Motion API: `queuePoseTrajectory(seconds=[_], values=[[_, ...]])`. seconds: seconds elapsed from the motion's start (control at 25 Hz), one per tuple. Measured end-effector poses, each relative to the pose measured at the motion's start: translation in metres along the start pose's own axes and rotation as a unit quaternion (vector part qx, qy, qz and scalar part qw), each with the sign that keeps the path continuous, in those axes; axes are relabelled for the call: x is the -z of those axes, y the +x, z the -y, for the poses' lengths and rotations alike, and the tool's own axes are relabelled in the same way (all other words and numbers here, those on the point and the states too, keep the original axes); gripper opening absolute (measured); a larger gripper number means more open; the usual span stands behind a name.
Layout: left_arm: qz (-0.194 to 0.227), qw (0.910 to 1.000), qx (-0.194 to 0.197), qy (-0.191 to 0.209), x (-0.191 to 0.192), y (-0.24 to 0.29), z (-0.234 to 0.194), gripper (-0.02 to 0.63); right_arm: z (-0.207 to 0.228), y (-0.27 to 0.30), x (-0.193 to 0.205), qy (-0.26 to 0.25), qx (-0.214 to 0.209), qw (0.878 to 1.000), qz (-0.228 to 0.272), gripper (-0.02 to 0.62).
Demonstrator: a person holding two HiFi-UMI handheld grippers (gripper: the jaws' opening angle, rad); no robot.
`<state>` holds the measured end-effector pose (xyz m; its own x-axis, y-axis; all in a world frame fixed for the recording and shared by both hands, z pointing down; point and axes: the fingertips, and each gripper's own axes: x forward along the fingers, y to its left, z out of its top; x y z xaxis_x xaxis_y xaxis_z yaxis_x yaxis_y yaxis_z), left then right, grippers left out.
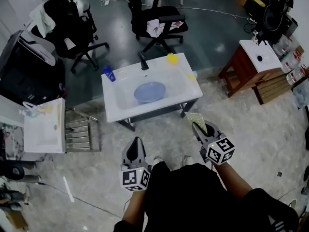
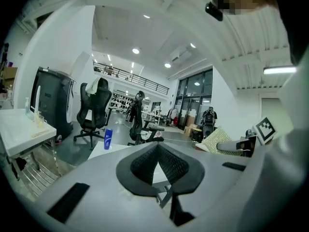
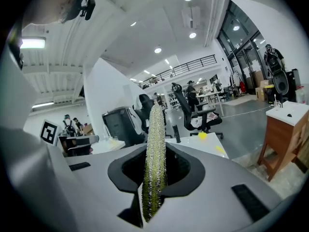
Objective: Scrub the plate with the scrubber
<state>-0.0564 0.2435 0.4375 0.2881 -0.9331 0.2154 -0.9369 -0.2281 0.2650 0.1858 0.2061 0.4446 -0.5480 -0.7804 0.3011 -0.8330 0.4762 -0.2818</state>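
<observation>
The right gripper (image 1: 199,126) is clenched on the scrubber (image 3: 155,149), a yellow-green pad held edge-on and jutting past the jaw tips. The left gripper (image 2: 159,151) is closed on nothing. Ahead of both, well apart, the blue plate (image 1: 149,91) lies in the white sink (image 1: 120,108), with open floor (image 1: 164,134) between. A blue bottle (image 1: 109,73) stands on the rim, ahead-left. The person's dark clothing hides both hands. The yellow object (image 1: 172,58) near the faucet (image 1: 144,62) is perhaps a sponge.

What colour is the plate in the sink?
The plate is pale blue. The head view shows it best.
</observation>
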Motion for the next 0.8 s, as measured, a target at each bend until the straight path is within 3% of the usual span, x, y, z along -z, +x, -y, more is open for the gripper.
queuePoseTrajectory(seconds=[0.32, 0.8], values=[[0.021, 0.9997, -0.002, 0.011, -0.014, 0.026, 0.062, 0.003, 0.041, -0.034, -0.026, -0.023, -0.013, 0.999, 0.025, 0.057], [0.018, 0.9994, -0.027, 0.011, 0.013, 0.028, 0.131, 0.003, 0.087, -0.068, -0.024, -0.029, -0.040, 0.998, 0.029, 0.057]])
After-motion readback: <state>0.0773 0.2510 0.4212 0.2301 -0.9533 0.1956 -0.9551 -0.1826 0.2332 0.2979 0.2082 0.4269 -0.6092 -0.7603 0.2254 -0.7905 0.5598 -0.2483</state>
